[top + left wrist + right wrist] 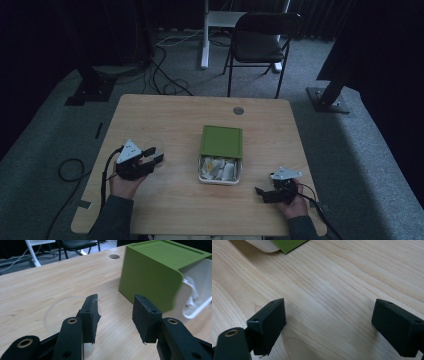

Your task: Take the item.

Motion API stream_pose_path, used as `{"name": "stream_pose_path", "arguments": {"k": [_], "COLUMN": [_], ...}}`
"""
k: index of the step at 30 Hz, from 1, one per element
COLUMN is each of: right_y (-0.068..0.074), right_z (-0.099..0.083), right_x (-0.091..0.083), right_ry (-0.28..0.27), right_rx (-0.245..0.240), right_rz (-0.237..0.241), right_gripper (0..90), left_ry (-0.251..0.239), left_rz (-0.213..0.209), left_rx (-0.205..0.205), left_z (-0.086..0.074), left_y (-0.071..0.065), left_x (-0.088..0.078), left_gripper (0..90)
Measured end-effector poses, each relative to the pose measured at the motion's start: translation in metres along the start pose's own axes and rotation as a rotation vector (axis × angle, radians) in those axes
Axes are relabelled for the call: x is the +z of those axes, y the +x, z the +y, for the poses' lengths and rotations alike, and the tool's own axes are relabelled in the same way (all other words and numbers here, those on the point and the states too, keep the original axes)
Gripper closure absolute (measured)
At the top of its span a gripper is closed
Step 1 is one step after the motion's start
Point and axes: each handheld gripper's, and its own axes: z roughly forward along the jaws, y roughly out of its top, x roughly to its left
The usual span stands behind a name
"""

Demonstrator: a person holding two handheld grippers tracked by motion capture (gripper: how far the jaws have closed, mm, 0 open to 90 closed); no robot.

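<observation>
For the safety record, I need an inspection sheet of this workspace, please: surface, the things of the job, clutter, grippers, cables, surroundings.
Surface: wooden table, light wood, with a round grommet hole near the far edge.
Job's things: white box in mid-table, its green lid slid partly back; pale packets show in the open end.
Clutter: a clear round disc lies flat on the table under the left gripper.
Grippers: left gripper open, nothing between the jaws, pointing toward the box; right gripper open wide, nothing between the jaws, low over bare wood.
Cables: one trails from each gripper; more cables lie on the floor beyond the table.
Surroundings: black folding chair, grey carpet, dark curtains.
</observation>
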Motion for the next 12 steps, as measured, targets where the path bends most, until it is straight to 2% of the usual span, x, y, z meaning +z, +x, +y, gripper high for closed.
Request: {"name": "stream_pose_path", "arguments": {"k": [6, 12], "right_y": [0.000, 0.000], "right_z": [0.000, 0.000], "right_x": [0.000, 0.000], "right_ry": [0.000, 0.000], "right_rx": [0.000, 0.000], "right_rz": [0.000, 0.000], "right_gripper": [11.5, 11.5], "left_ry": [0.004, 0.032], "left_rz": [-0.033, -0.040], "left_rx": [0.012, 0.015], "left_z": [-0.009, -0.021], "left_y": [-0.013, -0.019], "left_x": [0.000, 0.003], "left_gripper": [56.7, 56.7]}}
